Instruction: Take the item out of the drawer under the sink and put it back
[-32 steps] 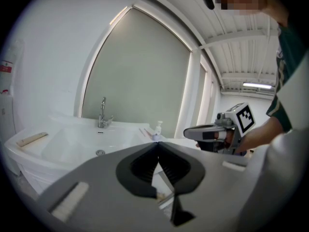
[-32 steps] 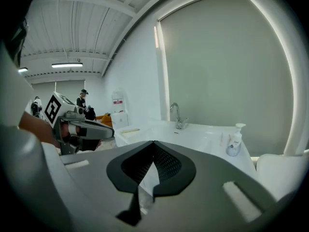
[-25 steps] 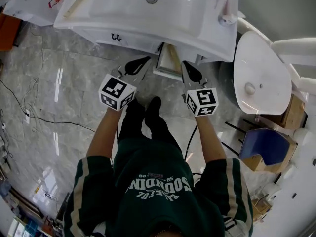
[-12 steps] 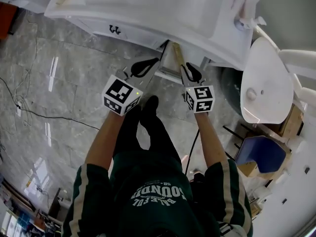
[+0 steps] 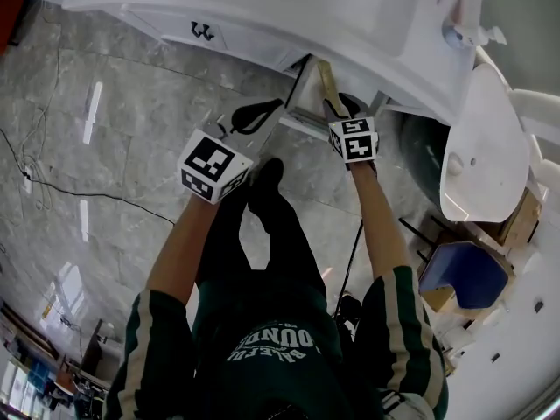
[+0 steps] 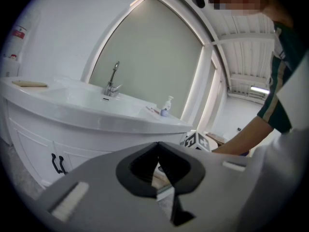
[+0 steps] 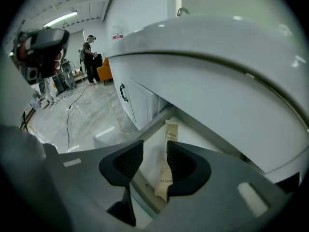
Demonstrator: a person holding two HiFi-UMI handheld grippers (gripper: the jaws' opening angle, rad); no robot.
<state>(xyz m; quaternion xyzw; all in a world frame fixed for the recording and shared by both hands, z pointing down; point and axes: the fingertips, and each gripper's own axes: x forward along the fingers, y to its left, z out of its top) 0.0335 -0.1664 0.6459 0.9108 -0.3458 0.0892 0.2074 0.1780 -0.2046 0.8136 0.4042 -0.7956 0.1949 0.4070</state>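
Under the white sink (image 5: 262, 7) the drawer (image 5: 300, 103) stands pulled out. A long beige packet (image 5: 326, 81) lies inside it along the right side. My right gripper (image 5: 343, 106) hangs over the drawer and points steeply down. Its jaws have just been opening, and in the right gripper view it (image 7: 154, 151) stands open above the packet (image 7: 168, 146), which lies loose in the drawer (image 7: 149, 124) below the gap. My left gripper (image 5: 254, 115) is left of the drawer front, shut (image 6: 157, 151) with nothing in it.
A white toilet (image 5: 477, 147) stands right of the vanity. Cabinet doors with black handles (image 5: 203, 31) are left of the drawer. A faucet (image 6: 112, 81) and a soap bottle (image 6: 166, 108) are on the sink top. A cable (image 5: 52, 191) crosses the marble floor.
Both grippers have sunk. The right one has moved forward over the open drawer and tipped downward. The left one has kept its place beside the drawer front.
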